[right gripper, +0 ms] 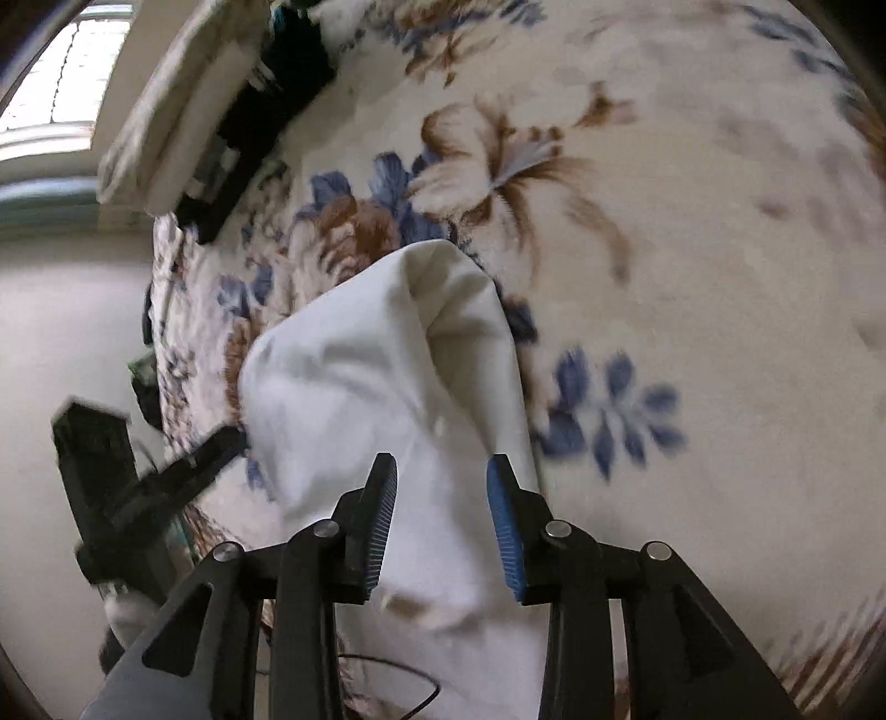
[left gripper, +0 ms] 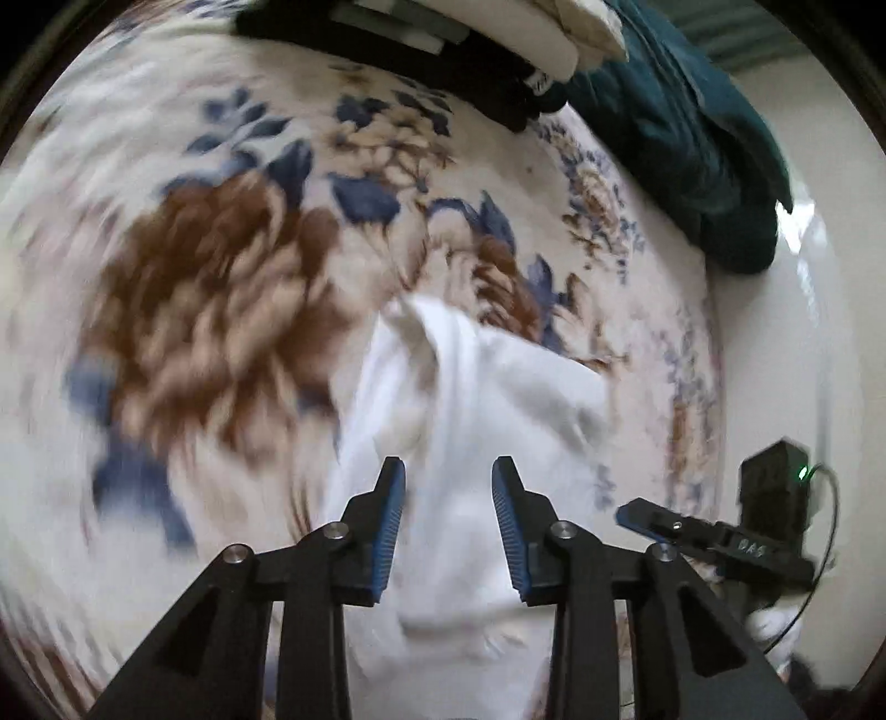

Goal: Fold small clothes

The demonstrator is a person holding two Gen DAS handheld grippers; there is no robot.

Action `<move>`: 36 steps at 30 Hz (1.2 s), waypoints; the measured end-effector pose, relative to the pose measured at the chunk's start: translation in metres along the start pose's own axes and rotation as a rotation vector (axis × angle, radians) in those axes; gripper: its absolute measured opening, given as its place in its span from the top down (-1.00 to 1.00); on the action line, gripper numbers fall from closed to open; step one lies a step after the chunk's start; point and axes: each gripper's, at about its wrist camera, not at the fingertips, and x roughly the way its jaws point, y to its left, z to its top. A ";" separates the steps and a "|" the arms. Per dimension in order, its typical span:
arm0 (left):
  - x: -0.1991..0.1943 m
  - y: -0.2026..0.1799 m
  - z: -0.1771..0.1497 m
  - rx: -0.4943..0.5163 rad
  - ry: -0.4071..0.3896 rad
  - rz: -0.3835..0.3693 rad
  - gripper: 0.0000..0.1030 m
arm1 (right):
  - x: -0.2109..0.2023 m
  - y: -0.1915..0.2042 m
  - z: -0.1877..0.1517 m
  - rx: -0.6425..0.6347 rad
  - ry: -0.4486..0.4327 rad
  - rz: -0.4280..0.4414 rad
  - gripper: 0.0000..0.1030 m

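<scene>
We see the white garment [left gripper: 470,421] rumpled on the floral bed cover [left gripper: 221,277], lying between and beyond the spread, empty left claw [left gripper: 448,471] and right claw [right gripper: 441,468].

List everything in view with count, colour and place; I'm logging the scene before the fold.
White garment: one, white, crumpled on the bedspread in front of both grippers.
Floral bedspread: one, cream with brown and blue flowers, covering the bed.
Folded clothes stack: one pile, black, grey and cream, far edge of the bed.
Teal garment: one, dark teal, bunched at the bed's far right corner.
Window: one, bright, upper left of the right wrist view.
Left gripper: black with blue pads, open over the garment.
Right gripper: black with blue pads, open over the garment.
</scene>
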 end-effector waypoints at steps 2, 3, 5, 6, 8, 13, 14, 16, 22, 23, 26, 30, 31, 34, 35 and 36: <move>-0.007 -0.003 -0.015 -0.035 -0.029 0.004 0.41 | -0.004 0.006 -0.012 -0.016 -0.024 -0.009 0.30; -0.004 -0.004 -0.021 -0.039 -0.037 0.017 0.41 | 0.001 0.014 -0.019 -0.053 -0.030 -0.010 0.30; 0.013 -0.003 -0.029 -0.044 -0.008 0.097 0.41 | 0.015 0.021 -0.026 -0.106 -0.020 -0.065 0.30; 0.023 0.001 -0.035 -0.048 0.014 0.139 0.41 | 0.028 0.024 -0.032 -0.141 0.003 -0.127 0.30; 0.037 0.012 -0.050 -0.051 0.058 0.167 0.41 | 0.043 0.024 -0.041 -0.169 0.039 -0.169 0.30; 0.036 0.021 -0.067 -0.016 0.068 0.169 0.41 | 0.054 0.007 -0.059 -0.174 0.080 -0.189 0.30; 0.033 0.020 -0.067 -0.016 0.057 0.163 0.41 | 0.051 0.007 -0.059 -0.170 0.072 -0.178 0.30; 0.018 0.015 -0.069 -0.015 0.018 0.169 0.41 | 0.044 0.010 -0.058 -0.160 0.051 -0.177 0.30; -0.029 -0.015 -0.104 0.031 -0.100 0.257 -0.86 | 0.007 0.008 -0.088 -0.137 0.064 -0.241 -0.40; -0.031 -0.013 -0.113 0.017 -0.089 0.264 -0.93 | 0.003 0.003 -0.098 -0.118 0.087 -0.248 -0.40; -0.026 -0.004 -0.144 -0.018 -0.027 0.282 -0.92 | 0.000 -0.020 -0.128 -0.036 0.157 -0.239 -0.40; -0.012 0.023 -0.186 -0.076 0.083 0.308 -0.92 | 0.013 -0.056 -0.167 0.065 0.243 -0.228 -0.40; -0.007 0.031 -0.194 -0.088 0.103 0.306 -0.92 | 0.017 -0.065 -0.175 0.092 0.261 -0.213 -0.40; 0.005 0.049 -0.210 -0.104 0.145 0.306 -0.92 | 0.035 -0.086 -0.195 0.164 0.300 -0.164 -0.40; 0.010 0.054 -0.213 -0.109 0.159 0.297 -0.92 | 0.038 -0.094 -0.199 0.178 0.307 -0.145 -0.40; 0.014 0.060 -0.217 -0.120 0.169 0.302 -0.89 | 0.043 -0.101 -0.205 0.205 0.313 -0.122 -0.41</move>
